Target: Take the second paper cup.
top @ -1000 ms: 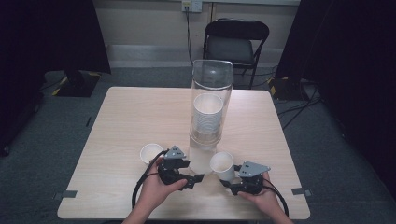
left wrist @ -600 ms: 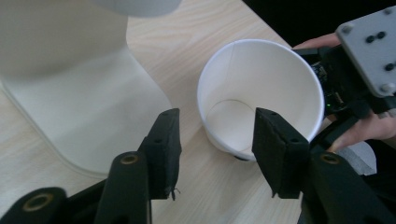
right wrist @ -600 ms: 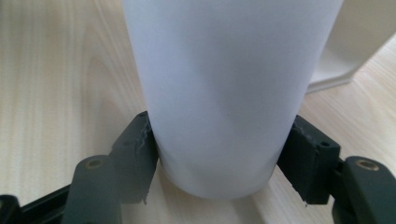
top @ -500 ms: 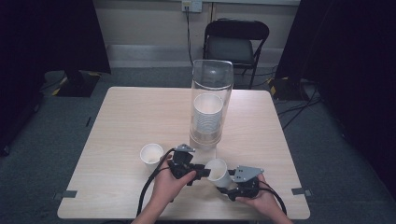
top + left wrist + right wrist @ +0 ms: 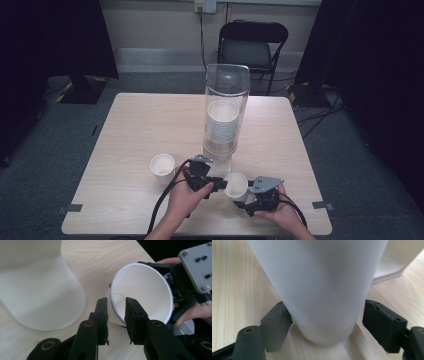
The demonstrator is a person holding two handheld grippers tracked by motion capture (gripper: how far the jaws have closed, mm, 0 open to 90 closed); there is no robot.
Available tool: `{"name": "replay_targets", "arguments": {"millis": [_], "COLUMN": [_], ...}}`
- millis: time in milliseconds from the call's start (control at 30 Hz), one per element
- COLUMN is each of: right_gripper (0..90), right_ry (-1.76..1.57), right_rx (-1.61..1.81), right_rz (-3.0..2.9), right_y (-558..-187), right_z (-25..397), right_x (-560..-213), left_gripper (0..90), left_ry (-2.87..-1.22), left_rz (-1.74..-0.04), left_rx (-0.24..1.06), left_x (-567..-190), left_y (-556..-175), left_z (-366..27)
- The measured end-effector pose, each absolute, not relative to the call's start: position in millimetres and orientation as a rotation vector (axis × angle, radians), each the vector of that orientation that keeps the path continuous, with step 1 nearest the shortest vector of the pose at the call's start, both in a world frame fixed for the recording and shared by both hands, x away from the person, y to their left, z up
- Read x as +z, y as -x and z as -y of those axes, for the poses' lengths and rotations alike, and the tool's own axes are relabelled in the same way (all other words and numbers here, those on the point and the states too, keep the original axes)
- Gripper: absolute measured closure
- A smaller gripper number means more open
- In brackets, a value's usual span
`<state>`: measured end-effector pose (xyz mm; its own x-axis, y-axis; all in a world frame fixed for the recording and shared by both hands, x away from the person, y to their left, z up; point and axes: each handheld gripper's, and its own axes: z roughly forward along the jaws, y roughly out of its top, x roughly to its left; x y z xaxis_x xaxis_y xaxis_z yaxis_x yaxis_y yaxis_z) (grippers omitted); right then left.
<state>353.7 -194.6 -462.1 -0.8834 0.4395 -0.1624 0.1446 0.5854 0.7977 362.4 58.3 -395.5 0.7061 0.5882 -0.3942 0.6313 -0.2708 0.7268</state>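
Carefully, just in front of the tall clear plastic cup dispenser (image 5: 226,107), my left hand-held gripper (image 5: 116,312) pinches the rim of the white paper cup (image 5: 236,185) whose base sits between my right hand-held gripper's (image 5: 324,322) spread jaws, so I should squeeze lightly to avoid creasing it.

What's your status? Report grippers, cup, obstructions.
Left gripper pinching the cup rim, one jaw inside. Right gripper straddling the cup base, grip unclear. Dispenser close behind; second cup off left.
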Motion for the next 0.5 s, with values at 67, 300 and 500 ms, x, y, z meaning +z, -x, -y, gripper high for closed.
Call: {"name": "replay_targets", "arguments": {"millis": [67, 300, 500], "right_gripper": [23.4, 21.6, 22.1], "right_ry": [-0.485, -0.513, -0.537], "right_rx": [1.21, 1.197, 1.239], "right_rz": [-2.469, -2.484, -2.464], "right_y": [-354, -354, -355], "right_z": [200, 215, 219], "right_x": [-461, -461, -459], "left_gripper": [64.1, 48.5, 52.0], "left_ry": [-1.953, -2.003, -1.993], "left_rz": [-0.929, -0.865, -0.842], "left_rx": [-0.052, 0.013, -0.003], "left_x": [-395, -397, -398], "left_y": [-362, -358, -358], "left_z": [-58, -64, -66]}}
